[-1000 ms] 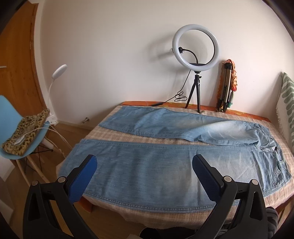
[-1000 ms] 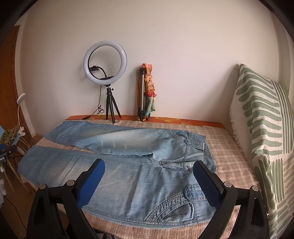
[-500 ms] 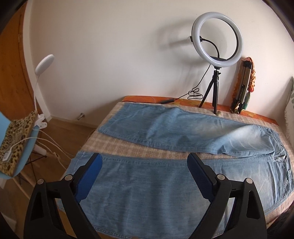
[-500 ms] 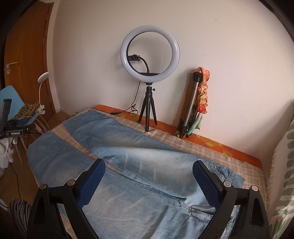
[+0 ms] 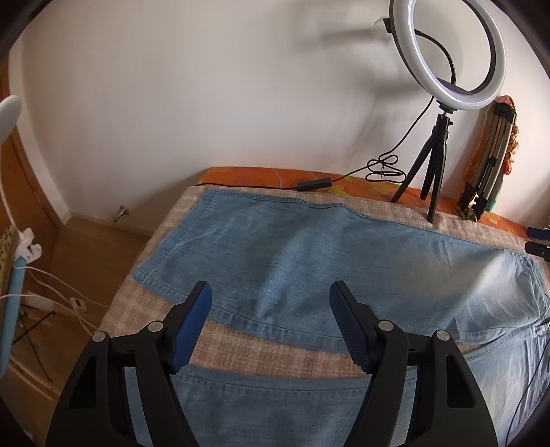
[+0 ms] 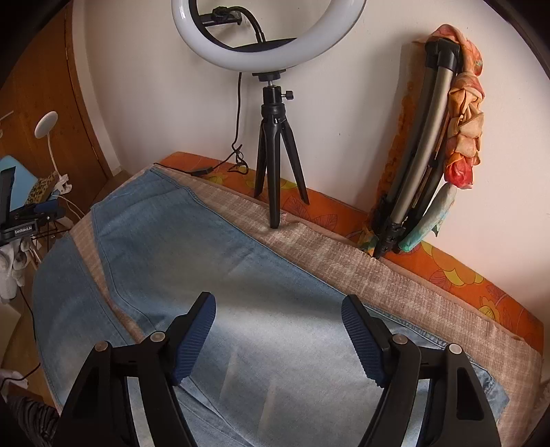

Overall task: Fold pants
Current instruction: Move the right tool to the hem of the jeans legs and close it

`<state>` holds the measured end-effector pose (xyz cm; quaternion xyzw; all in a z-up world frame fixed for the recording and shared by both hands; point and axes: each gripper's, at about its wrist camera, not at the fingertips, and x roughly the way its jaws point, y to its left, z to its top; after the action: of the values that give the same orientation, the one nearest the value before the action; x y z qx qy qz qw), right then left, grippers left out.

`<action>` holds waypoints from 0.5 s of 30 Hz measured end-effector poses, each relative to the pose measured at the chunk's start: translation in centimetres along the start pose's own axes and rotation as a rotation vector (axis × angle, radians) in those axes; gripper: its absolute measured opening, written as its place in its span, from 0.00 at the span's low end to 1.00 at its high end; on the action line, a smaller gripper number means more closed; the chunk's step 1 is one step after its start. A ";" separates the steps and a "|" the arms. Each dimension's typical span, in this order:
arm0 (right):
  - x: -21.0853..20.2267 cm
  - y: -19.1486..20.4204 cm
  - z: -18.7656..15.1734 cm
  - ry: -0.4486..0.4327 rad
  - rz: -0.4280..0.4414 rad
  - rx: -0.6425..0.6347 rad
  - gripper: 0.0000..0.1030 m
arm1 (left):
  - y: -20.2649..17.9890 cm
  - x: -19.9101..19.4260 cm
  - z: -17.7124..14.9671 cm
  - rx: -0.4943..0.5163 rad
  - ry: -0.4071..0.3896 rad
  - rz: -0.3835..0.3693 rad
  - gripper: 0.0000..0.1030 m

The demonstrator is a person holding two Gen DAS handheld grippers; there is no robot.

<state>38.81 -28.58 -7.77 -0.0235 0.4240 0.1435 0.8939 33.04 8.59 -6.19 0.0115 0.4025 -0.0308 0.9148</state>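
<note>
Between my left gripper's (image 5: 270,302) blue pads (image 5: 192,326) there is only air, and the jaws are closing with nothing caught in them; below them runs the lower seam of the far leg of the pants (image 5: 309,261). My right gripper (image 6: 278,316) is likewise apart and closing on nothing, its ribbed pads (image 6: 361,340) hanging over the paler, worn denim of the upper leg, not touching it as far as I can tell.

The pants are light blue jeans spread flat on the bed (image 5: 261,347), legs parted in a narrow V with a strip of checked beige cover showing between them. The far leg lies nearly smooth, with a soft ripple mid-length; its hem reaches the bed's left end. The near leg passes under my left gripper's black frame.

Both grippers tilt steeply down toward the cloth. Beyond them a ring light (image 6: 271,31) on its small tripod stands at the wall edge, and a folded tripod (image 6: 416,154) leans beside it.
</note>
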 end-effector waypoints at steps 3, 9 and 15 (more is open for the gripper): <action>3.7 -1.4 0.9 0.050 0.033 0.013 0.70 | -0.5 2.8 1.0 -0.019 0.043 -0.033 0.61; 9.0 -1.6 1.9 0.102 0.088 -0.026 0.68 | -1.1 7.9 1.9 -0.027 0.117 -0.064 0.49; 11.6 -1.0 2.2 0.148 0.075 -0.101 0.68 | -1.6 12.1 1.7 -0.019 0.172 -0.057 0.45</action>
<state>47.68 -26.42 -15.31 -0.0631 0.4817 0.1959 0.8518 42.36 6.39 -14.01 -0.0060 0.4802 -0.0520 0.8756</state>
